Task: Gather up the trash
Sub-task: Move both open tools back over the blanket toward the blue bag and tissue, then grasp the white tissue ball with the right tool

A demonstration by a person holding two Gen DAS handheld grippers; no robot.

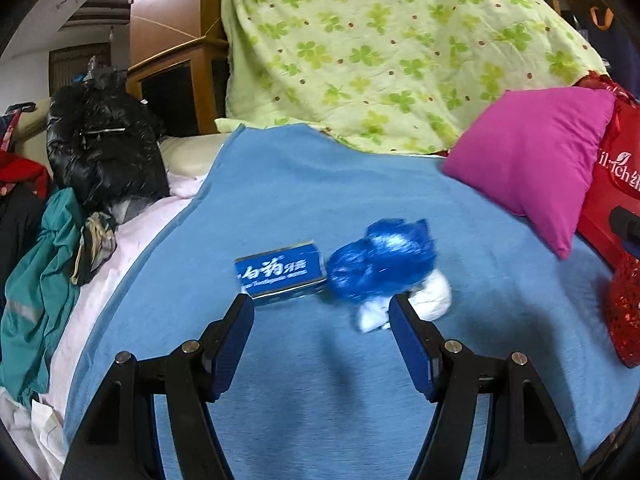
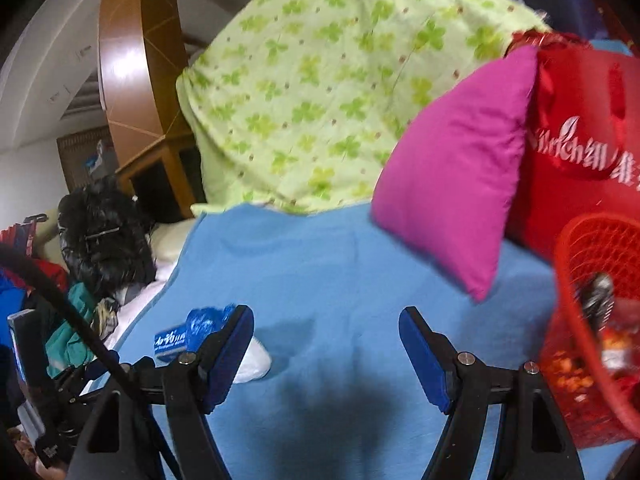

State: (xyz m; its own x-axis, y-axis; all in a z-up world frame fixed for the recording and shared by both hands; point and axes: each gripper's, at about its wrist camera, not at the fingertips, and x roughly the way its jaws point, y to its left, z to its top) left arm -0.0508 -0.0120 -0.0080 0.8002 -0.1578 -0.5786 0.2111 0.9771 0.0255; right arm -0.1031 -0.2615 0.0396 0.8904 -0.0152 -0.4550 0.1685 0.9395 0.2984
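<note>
Left wrist view: the left gripper (image 1: 321, 312) hovers with fingers wide and empty over the blue blanket (image 1: 280, 184). Three pieces lie uncollected just ahead: a blue toothpaste box (image 1: 280, 272) at 11 o'clock, a crumpled blue wrapper (image 1: 382, 266) at 1 o'clock touching a white wad (image 1: 430, 300).

Right wrist view: the right gripper (image 2: 326, 332) is likewise spread wide, holding nothing. The red basket (image 2: 592, 248) at 3 o'clock already holds some scraps, so collection looks partly done.
</note>
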